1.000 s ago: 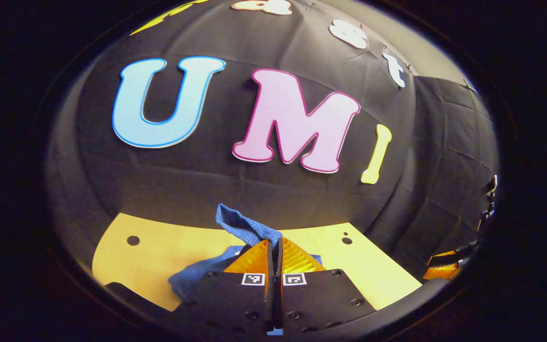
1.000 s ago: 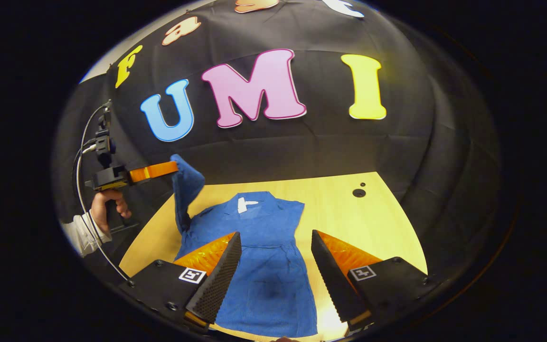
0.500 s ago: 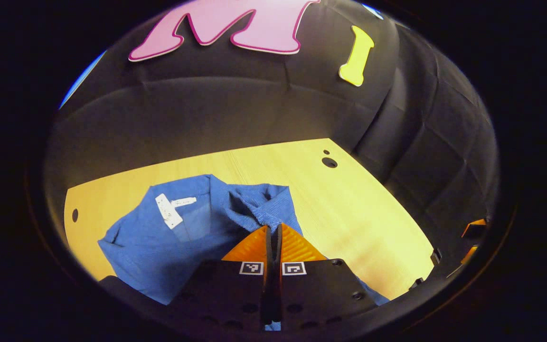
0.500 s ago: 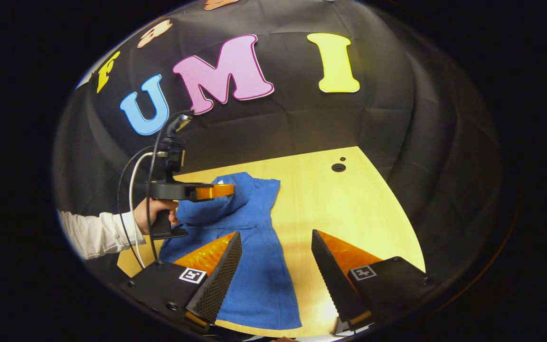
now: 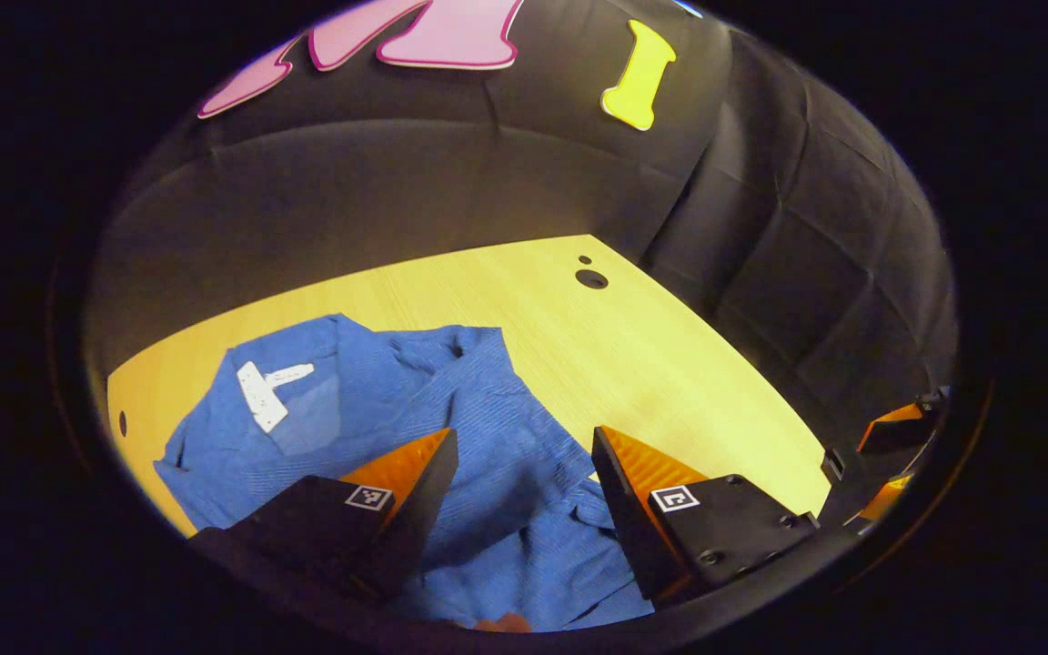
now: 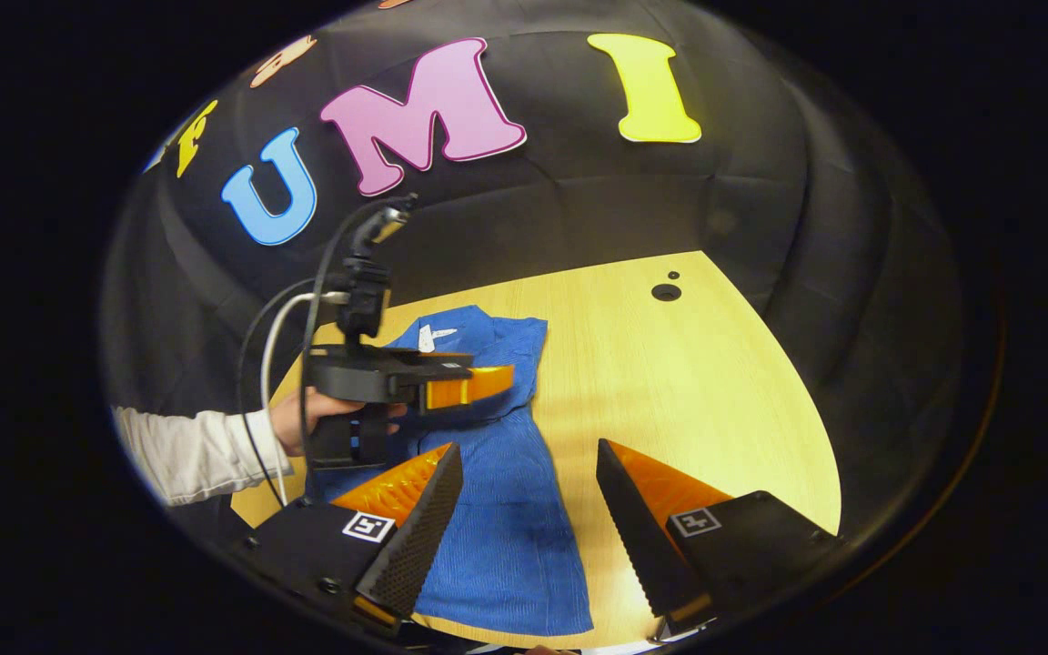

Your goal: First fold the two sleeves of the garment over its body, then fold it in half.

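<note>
The left gripper (image 5: 519, 450) has let go of the sleeve (image 5: 474, 364), and its jaws, clamped on it half a second ago, now stand wide apart with nothing between them. The sleeve now lies folded over the body of the one blue garment (image 5: 351, 428), which rests flat on the tabletop (image 5: 633, 364).

In the right gripper view, the right gripper (image 6: 524, 464) hangs over the garment's (image 6: 510, 537) lower part, jaws spread and holding nothing. Farther off, one hand (image 6: 292, 423) in a white sleeve holds the left gripper (image 6: 488, 384) above the collar end. One white tag (image 6: 433, 335) shows at the collar. Two dark holes (image 6: 667, 290) mark the tabletop's (image 6: 697, 382) far corner.
</note>
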